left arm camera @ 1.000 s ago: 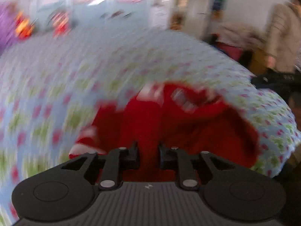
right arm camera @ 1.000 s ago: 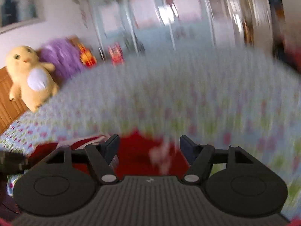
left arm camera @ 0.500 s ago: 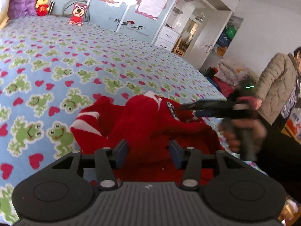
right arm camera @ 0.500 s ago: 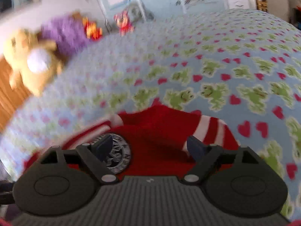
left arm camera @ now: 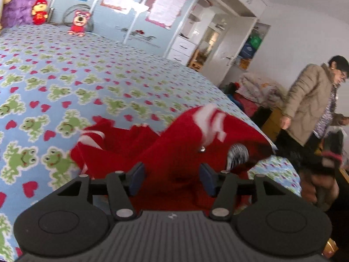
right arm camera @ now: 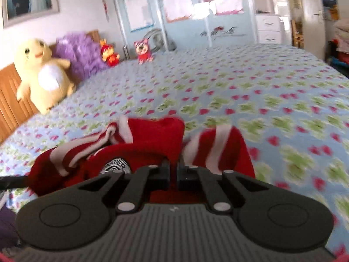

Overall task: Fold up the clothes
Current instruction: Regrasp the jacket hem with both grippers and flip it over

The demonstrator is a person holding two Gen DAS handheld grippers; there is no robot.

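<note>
A red sweater (left arm camera: 170, 150) with white stripes lies crumpled near the front edge of the frog-and-heart bedspread (left arm camera: 65, 83). My left gripper (left arm camera: 172, 180) hovers just in front of it. Its jaws are opening, with red cloth showing between them but neither pad pressing on it. In the right wrist view my right gripper (right arm camera: 173, 172) is shut on a fold of the red sweater (right arm camera: 152, 152), beside a round badge (right arm camera: 115, 166) and a striped cuff (right arm camera: 218, 144). In the left wrist view a blurred hand (left arm camera: 316, 179) holds that gripper at the right, and the sweater's right side is drawn up toward it.
Plush toys line the far side of the bed: a yellow one (right arm camera: 41, 74), a purple one (right arm camera: 80, 52) and two small red ones (right arm camera: 142, 52). A wooden headboard (right arm camera: 11, 100) stands at the left. A person in a beige coat (left arm camera: 314, 100) stands past the bed's right edge.
The left jaws went from nearly shut to wide apart. The right jaws went from wide apart to shut on the sweater, and its right side has lifted.
</note>
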